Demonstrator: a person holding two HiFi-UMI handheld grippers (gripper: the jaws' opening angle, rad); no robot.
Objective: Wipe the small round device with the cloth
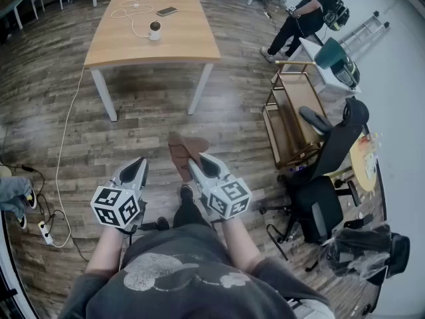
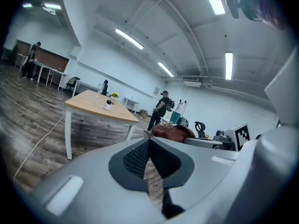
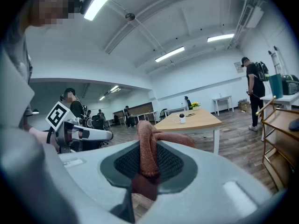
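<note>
The small round white device stands on the wooden table far ahead of me, and shows tiny in the left gripper view and the right gripper view. My right gripper is shut on a reddish-brown cloth, which bunches between the jaws. My left gripper is shut with nothing in it, its jaws pressed together. Both grippers hang over the floor, well short of the table.
A phone and a white cable lie on the table. A gold cart, a black office chair and a person are to the right. A power strip and cord lie on the floor at left.
</note>
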